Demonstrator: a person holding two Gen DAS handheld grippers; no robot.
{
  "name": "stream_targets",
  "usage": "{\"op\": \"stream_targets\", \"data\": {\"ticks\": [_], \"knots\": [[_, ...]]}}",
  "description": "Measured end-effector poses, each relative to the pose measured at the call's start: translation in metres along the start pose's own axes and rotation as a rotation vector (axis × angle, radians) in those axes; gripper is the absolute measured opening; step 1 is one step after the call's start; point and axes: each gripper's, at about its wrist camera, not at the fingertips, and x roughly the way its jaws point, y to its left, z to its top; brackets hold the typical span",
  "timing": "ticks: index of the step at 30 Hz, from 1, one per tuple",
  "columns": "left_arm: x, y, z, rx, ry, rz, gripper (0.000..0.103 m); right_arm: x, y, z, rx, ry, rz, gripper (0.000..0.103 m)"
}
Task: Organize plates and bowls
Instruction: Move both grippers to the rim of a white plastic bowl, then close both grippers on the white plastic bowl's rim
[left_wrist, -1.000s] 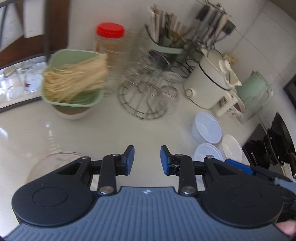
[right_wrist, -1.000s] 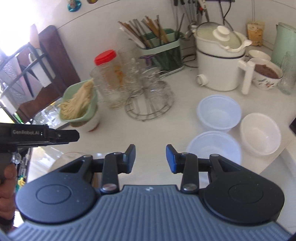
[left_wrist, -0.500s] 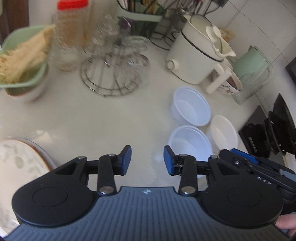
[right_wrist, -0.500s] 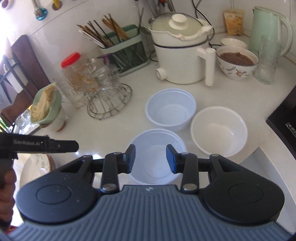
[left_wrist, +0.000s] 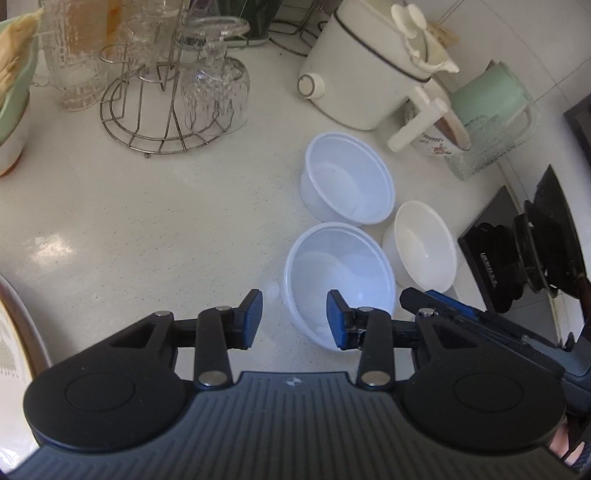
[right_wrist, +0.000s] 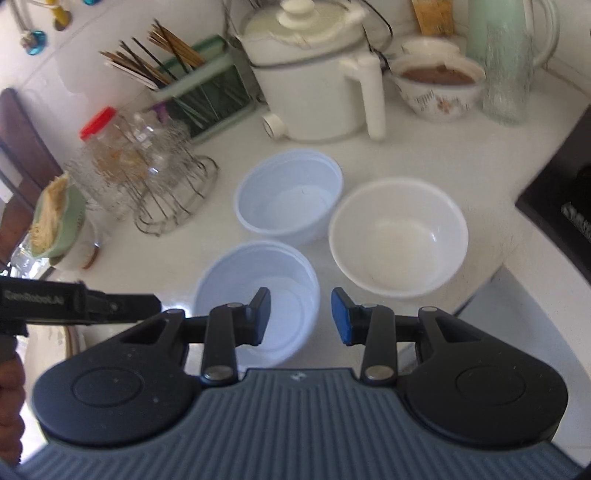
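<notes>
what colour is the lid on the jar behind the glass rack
Red. The jar lid shows best in the right wrist view.

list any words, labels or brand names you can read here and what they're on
"GenRobot.AI": soft but readable, white lettering on the black body of the left gripper, seen from the right wrist.
White print on the black appliance at the counter's right edge: too blurred to read.
Packet against the back wall: print too blurred to read.

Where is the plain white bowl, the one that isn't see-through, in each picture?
Left wrist view: white bowl sits right of centre, beside the black stove.
Right wrist view: white bowl sits right of centre, above the right blue pad.
Shared landmark: the white electric pot behind it.
</notes>
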Motion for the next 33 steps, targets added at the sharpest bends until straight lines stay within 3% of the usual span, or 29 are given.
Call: {"op": "stream_targets", "data": {"ticks": [7,13,15,16,19,21,33], "knots": [[0.022,0.004,0.001,-0.078,0.039,-0.006,0.043,0.006,-0.013,-0.001,0.056,0.003,0.065,0.041],[0.030,0.006,-0.002,-0.100,0.042,0.010,0.037,0.017,-0.009,0.000,0.030,0.030,0.059,0.040],[0.031,0.007,-0.004,-0.108,0.041,0.013,0.030,0.020,-0.008,0.000,0.024,0.038,0.059,0.039],[0.031,0.007,-0.005,-0.105,0.041,0.012,0.020,0.021,-0.008,0.000,0.018,0.041,0.063,0.039],[0.031,0.006,-0.008,-0.097,0.039,0.015,0.011,0.024,-0.008,-0.001,0.000,0.057,0.083,0.027],[0.030,0.005,-0.010,-0.100,0.035,0.018,0.011,0.026,-0.006,-0.002,-0.011,0.072,0.100,0.022],[0.008,0.022,-0.016,-0.164,0.007,0.017,0.011,0.026,0.018,-0.001,-0.128,0.087,0.119,0.022]]}}
